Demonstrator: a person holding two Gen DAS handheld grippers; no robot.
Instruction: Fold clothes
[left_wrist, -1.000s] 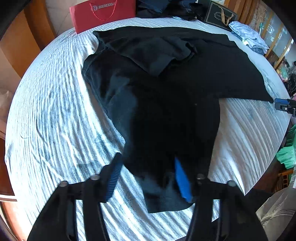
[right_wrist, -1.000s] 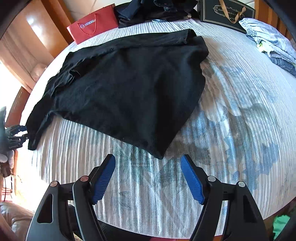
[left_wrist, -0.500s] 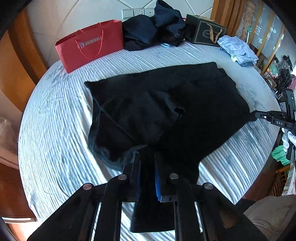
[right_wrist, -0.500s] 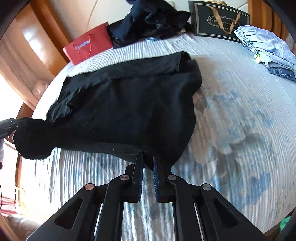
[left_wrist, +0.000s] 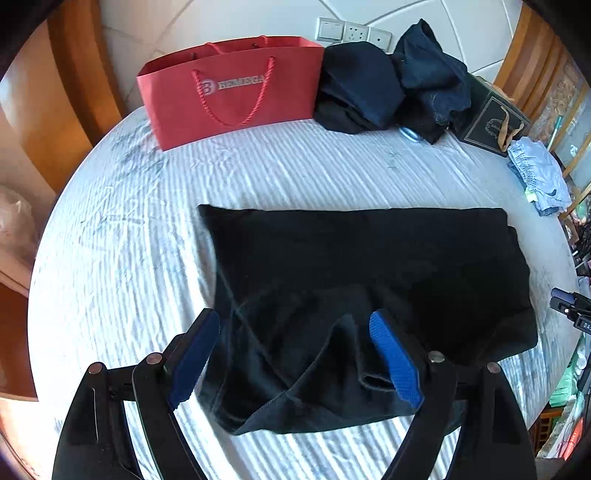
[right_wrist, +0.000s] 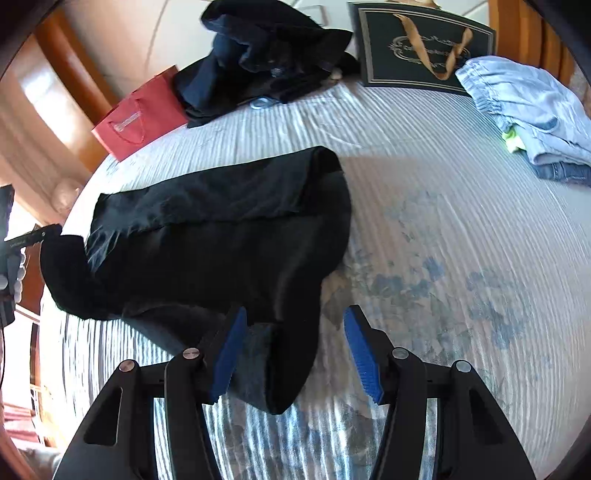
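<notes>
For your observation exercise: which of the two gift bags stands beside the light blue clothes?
The black gift bag with gold ribbon handles; the red bag stands beyond the dark clothes pile.

The left black two-finger gripper with blue ribbed pads (left_wrist: 295, 354) has its jaws spread wide, both fingers angled outward (nothing clamped between them). The right black two-finger gripper with blue ribbed pads (right_wrist: 293, 350) shows the same state: jaws parted, pads facing each other across an open gap.
</notes>
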